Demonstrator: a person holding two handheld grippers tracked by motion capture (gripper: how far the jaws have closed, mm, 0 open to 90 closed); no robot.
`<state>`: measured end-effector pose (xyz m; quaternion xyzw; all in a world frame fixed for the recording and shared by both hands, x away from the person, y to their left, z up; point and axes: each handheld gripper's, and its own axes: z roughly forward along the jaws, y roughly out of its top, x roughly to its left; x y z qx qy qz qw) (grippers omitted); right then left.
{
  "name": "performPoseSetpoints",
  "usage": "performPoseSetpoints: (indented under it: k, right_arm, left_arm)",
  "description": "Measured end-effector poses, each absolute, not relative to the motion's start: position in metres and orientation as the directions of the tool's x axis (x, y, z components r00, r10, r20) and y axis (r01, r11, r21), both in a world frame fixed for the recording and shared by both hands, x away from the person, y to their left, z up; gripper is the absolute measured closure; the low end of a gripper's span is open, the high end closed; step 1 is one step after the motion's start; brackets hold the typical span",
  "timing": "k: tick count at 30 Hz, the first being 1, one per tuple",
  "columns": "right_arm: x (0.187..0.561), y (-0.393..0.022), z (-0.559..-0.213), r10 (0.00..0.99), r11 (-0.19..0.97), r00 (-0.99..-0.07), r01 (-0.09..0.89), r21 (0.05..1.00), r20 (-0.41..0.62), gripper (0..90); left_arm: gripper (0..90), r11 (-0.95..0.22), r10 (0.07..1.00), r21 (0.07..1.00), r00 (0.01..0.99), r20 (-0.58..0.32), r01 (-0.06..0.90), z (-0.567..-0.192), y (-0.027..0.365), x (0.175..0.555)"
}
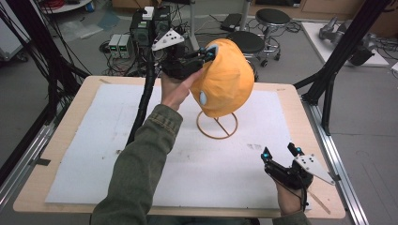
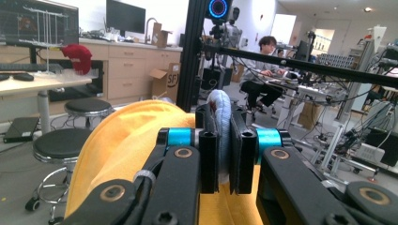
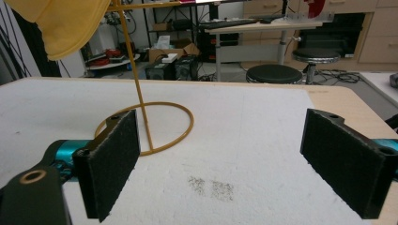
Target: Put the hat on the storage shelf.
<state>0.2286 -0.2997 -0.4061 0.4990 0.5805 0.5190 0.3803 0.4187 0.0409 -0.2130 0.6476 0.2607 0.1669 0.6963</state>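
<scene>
In the left gripper view the two black jaws stand pressed together on a pale grey-blue fold of fabric (image 2: 219, 123), the edge of the orange cap (image 2: 126, 140) that spreads out below and to the left of them. Seen from the high view, the left gripper (image 1: 210, 53) bites the cap (image 1: 225, 77) at its upper left side, and the cap sits over the top of the yellow wire stand (image 1: 217, 124), with a small pale round patch on the cap's side facing the person. The stand's ring base rests on the white mat (image 1: 94, 154) covering the wooden table (image 1: 300, 101).

The right gripper (image 1: 280, 153) lies well apart from the stand, towards the table's near right corner, its jaws spread wide with nothing between them. In the right gripper view the stand (image 3: 141, 112) rises beyond the left pad, the cap's (image 3: 61, 23) lower edge hanging at its top, and a faint grey smudge (image 3: 211, 186) marks the mat (image 3: 263, 140) between the pads.
</scene>
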Motion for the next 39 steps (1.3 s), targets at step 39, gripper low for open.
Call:
performPoseSetpoints:
  k: [39]
  right_arm:
    - [0.223,-0.310,-0.424,0.991,-0.032,-0.125,0.153,0.988,0.051,11.5]
  left_arm:
    - [64.9,-0.065,0.609,0.947,0.764,-0.213,0.315,-0.220,-0.001,0.481]
